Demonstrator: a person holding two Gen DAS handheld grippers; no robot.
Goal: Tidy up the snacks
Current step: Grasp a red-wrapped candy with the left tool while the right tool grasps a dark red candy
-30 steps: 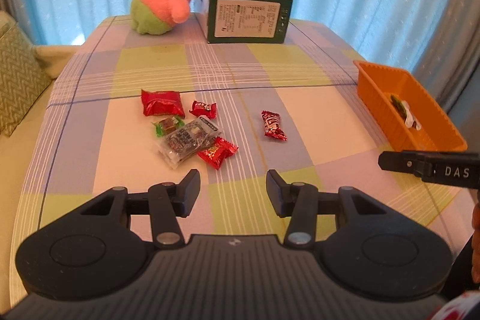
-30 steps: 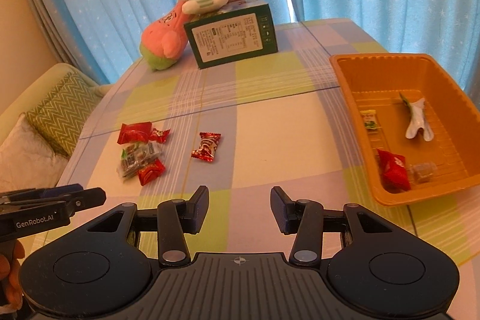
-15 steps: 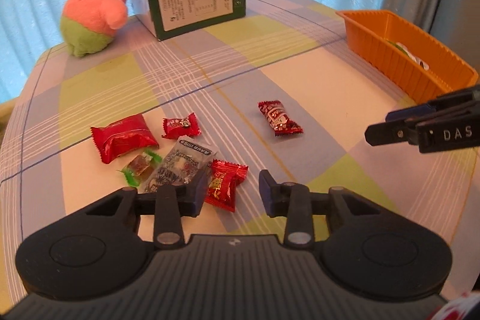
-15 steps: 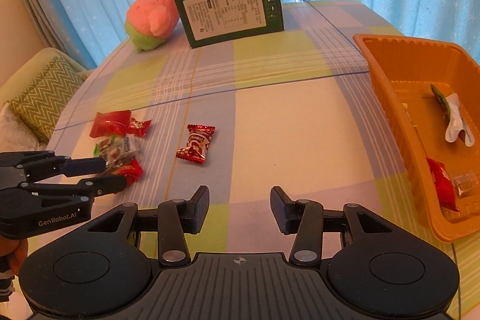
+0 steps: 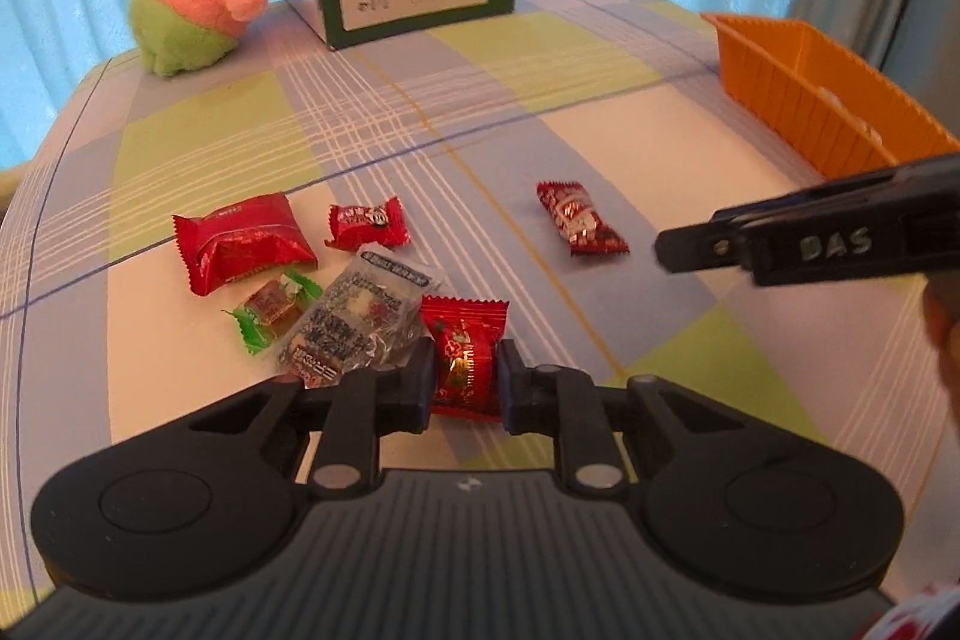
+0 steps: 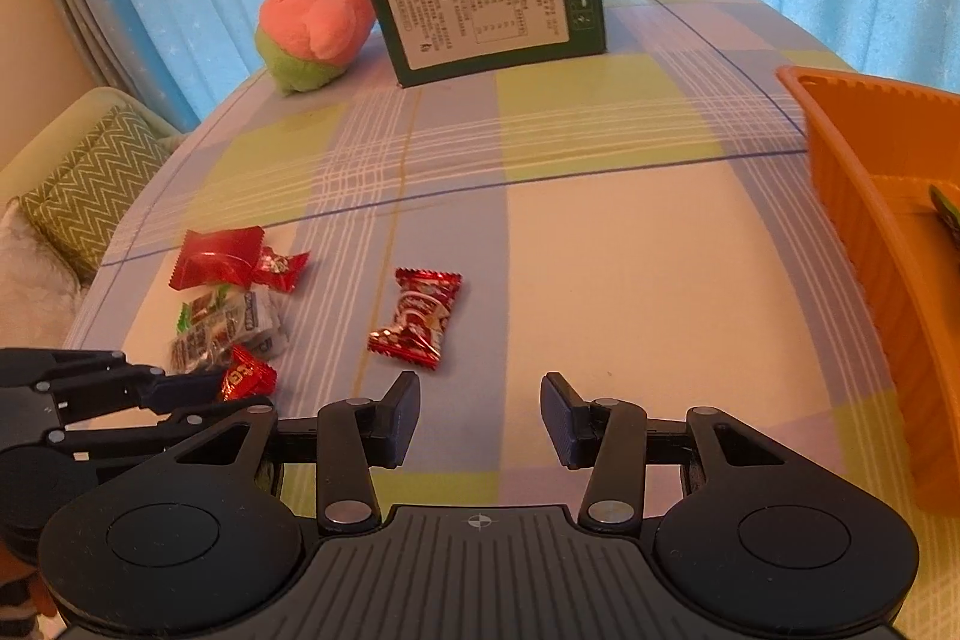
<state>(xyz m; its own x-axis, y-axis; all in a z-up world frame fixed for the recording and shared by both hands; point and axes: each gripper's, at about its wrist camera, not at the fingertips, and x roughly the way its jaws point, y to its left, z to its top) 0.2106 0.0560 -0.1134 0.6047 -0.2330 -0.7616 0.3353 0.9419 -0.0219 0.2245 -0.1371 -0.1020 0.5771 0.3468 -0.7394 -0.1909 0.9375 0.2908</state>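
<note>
Left claw point(image 5: 465, 379) closed onto crinkly red foil candy point(image 5: 465, 349); right claw point(image 6: 480, 415) agape

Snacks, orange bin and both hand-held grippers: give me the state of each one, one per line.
Left hand-held gripper: jaws just closed, shut on the red candy.
Right hand-held gripper: open, nothing between its jaws, hovering short of the lone red candy.
Clear wrapped snack: lying on the table, touching the gripped candy.
Large red packet: lying flat, sealed.
Orange bin: upright, partly filled.
</note>
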